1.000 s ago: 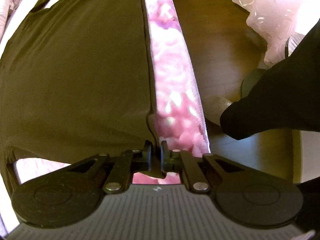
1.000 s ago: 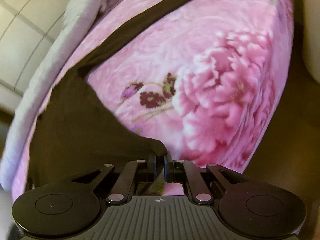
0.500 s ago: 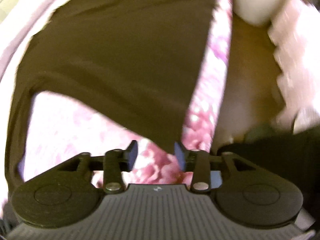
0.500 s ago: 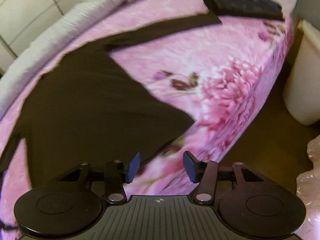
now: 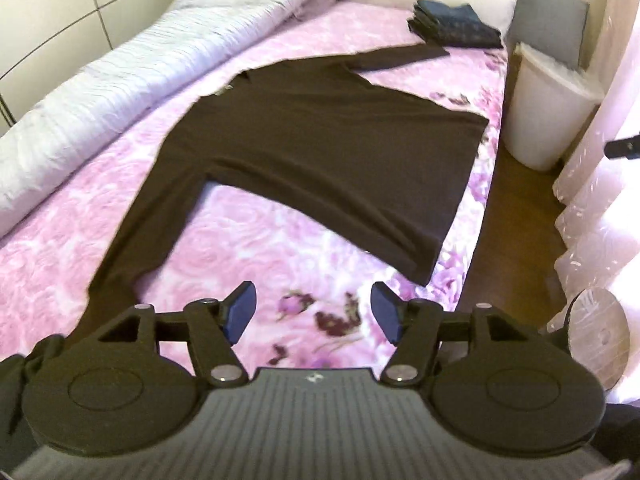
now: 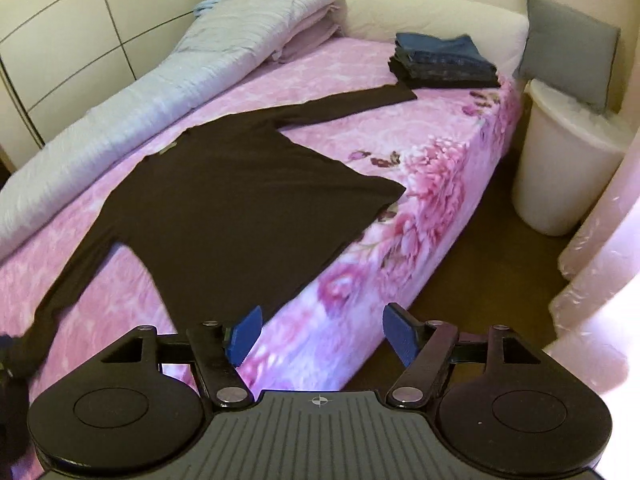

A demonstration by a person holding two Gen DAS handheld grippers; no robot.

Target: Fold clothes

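Both claws hang released and empty above the bed's near edge: the left gripper point(image 5: 312, 312) and the right gripper point(image 6: 322, 334) have just been opening, blue pads wide apart, nothing between them. Beyond them the dark long-sleeved shirt point(image 6: 240, 200) lies spread flat on the pink floral bedspread point(image 6: 420, 184), sleeves out to either side. It looks light, limp and wrinkle-prone; pinching a sleeve cuff or hem corner seems best. Farther back sits a folded jeans stack point(image 6: 440, 60).
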